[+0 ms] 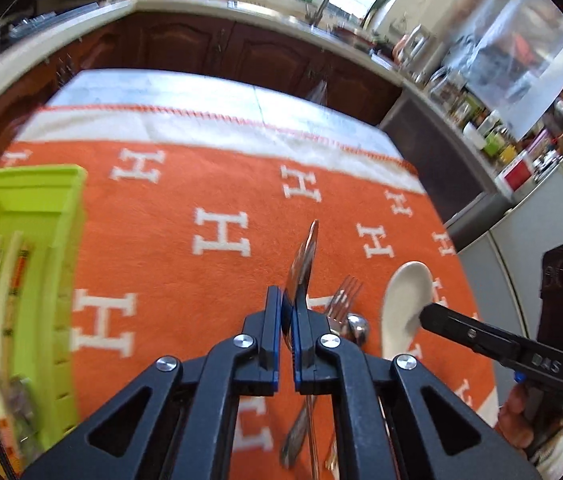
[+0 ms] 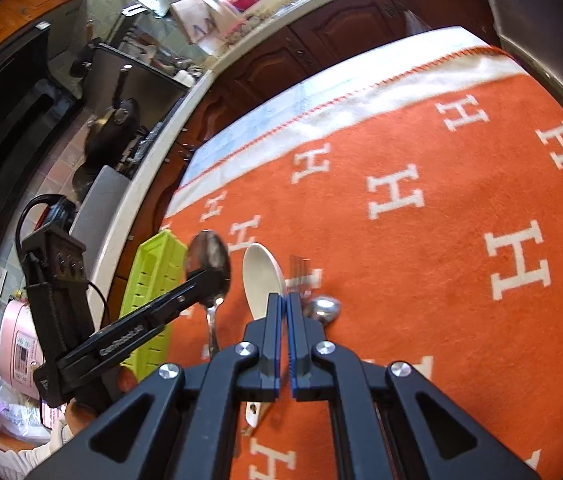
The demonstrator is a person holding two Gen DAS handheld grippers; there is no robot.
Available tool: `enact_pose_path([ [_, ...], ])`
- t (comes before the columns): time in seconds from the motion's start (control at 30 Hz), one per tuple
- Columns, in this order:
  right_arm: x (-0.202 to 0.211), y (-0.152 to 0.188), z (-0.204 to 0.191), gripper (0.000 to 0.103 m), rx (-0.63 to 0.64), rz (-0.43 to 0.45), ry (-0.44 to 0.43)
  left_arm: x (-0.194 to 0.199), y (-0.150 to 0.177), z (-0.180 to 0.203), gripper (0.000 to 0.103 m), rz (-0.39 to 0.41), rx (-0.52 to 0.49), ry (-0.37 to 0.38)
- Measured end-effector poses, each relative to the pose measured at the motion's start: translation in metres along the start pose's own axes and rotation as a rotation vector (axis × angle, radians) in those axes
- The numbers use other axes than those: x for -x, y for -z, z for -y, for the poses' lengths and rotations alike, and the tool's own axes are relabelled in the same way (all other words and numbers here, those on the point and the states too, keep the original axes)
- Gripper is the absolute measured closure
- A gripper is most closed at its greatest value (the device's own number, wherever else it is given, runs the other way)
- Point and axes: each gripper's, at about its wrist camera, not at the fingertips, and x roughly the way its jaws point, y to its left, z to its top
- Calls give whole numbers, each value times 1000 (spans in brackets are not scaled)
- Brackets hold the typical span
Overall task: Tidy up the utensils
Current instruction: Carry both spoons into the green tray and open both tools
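While L fingers grip spoon, handle blurred.

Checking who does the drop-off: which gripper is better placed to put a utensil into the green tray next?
Left. The left gripper is already shut on the metal spoon, lifted off the cloth, and the green tray lies on its side. The right gripper is shut with nothing between its pads, over the white spoon.

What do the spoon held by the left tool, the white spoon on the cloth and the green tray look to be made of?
Spoon in the left tool: polished metal, likely steel; its bowl mirrors the room. White spoon: probably glazed ceramic, possibly melamine; thick, cream, softly glossy. Green tray: moulded plastic, uniform lime colour, slotted walls.
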Motion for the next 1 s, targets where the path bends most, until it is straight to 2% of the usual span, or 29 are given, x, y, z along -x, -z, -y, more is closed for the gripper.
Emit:
enact_pose_path([
  [0.23,6,2,-60,100,114,-9,-89,101,4,-17,101,113,14,-62],
  [0.37,-4,1,-99,101,174,-44,-147,158,0,-37,101,173,43,-136],
  [0.53,-34,4,-150,101,240,-105,-182,203,-1,-67,101,222,71,-260],
  [0.63,-55,7,-170,101,250,-138,-187,207,0,-85,100,210,69,-353],
  [0.73,-78,10,-184,101,251,-164,-170,191,3,-101,100,172,63,-420],
  [0.93,-127,14,-187,100,242,-213,-67,142,17,-126,101,66,73,-438],
  [1.0,-137,13,-188,100,255,-211,-31,130,21,-130,101,47,83,-415],
])
